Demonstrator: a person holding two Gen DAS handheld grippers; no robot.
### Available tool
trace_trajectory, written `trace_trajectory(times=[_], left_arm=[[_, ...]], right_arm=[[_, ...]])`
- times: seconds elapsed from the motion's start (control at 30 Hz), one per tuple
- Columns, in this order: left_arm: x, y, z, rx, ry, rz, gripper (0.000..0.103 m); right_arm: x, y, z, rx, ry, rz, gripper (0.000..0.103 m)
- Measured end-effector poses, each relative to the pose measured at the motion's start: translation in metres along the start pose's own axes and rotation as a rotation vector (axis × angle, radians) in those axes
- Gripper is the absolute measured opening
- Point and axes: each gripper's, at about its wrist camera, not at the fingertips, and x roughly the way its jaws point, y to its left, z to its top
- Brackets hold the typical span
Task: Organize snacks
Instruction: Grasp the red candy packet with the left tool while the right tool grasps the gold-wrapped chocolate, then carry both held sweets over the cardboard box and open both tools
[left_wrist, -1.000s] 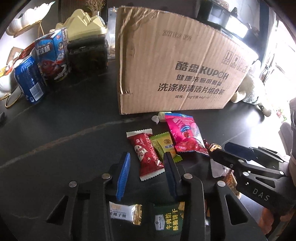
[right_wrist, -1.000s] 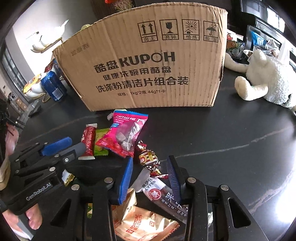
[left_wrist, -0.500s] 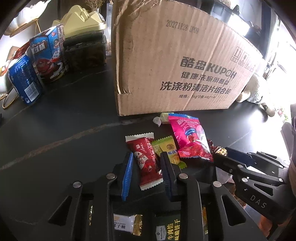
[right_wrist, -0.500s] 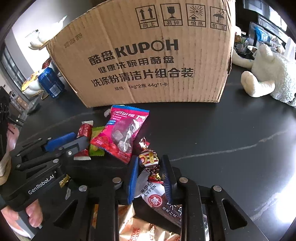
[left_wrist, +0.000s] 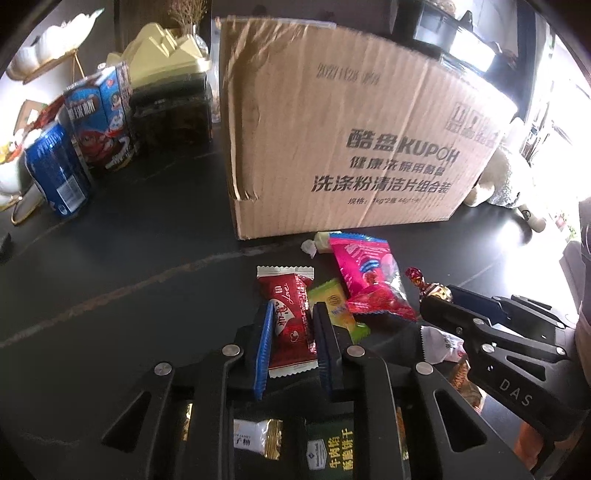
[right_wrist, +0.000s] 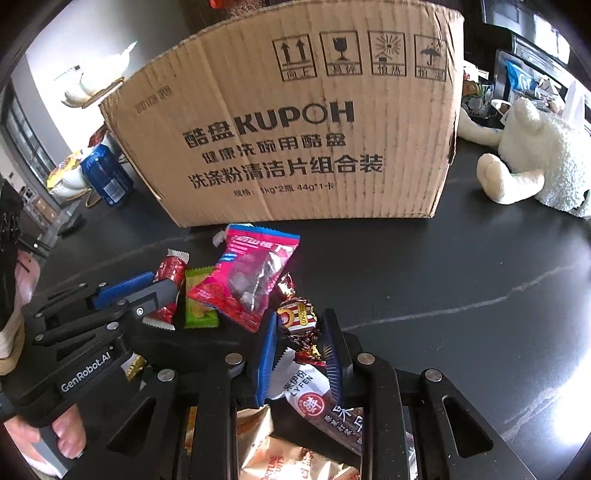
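Note:
Several snacks lie on the black table before a cardboard box (left_wrist: 343, 147) (right_wrist: 295, 129). My left gripper (left_wrist: 291, 317) is shut on a red snack bar (left_wrist: 290, 317); it also shows in the right wrist view (right_wrist: 146, 291). A green-yellow packet (left_wrist: 338, 308) and a pink bag (left_wrist: 369, 280) (right_wrist: 247, 277) lie to its right. My right gripper (right_wrist: 301, 325) is shut on a striped foil candy (right_wrist: 297, 319); it appears in the left wrist view (left_wrist: 443, 306) too. A brown-and-white packet (right_wrist: 317, 398) lies under it.
A blue can (left_wrist: 59, 177), a blue carton (left_wrist: 99, 122) and a dark jar (left_wrist: 173, 114) stand at the left. A white plush toy (right_wrist: 535, 158) lies at the right. More packets (left_wrist: 328, 446) (right_wrist: 288, 458) lie near the table's front edge.
Both grippers moved forward and closed: the left onto the red bar, the right onto the foil candy.

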Motion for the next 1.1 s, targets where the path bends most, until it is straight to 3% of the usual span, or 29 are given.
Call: trace_trajectory(times=[0.63, 1.1], left_arm=[[-0.066, -0.009, 0.007, 0.025, -0.093, -0.002, 0.022], [-0.134, -0.014, 0.035, 0.080, -0.237, -0.010, 0.022]], right_arm=[[-0.057, 0.032, 0.015, -0.034, -0.145, 0.056, 0.026], [-0.110, 0.047, 0.039, -0.036, -0.241, 0.052, 0.026]])
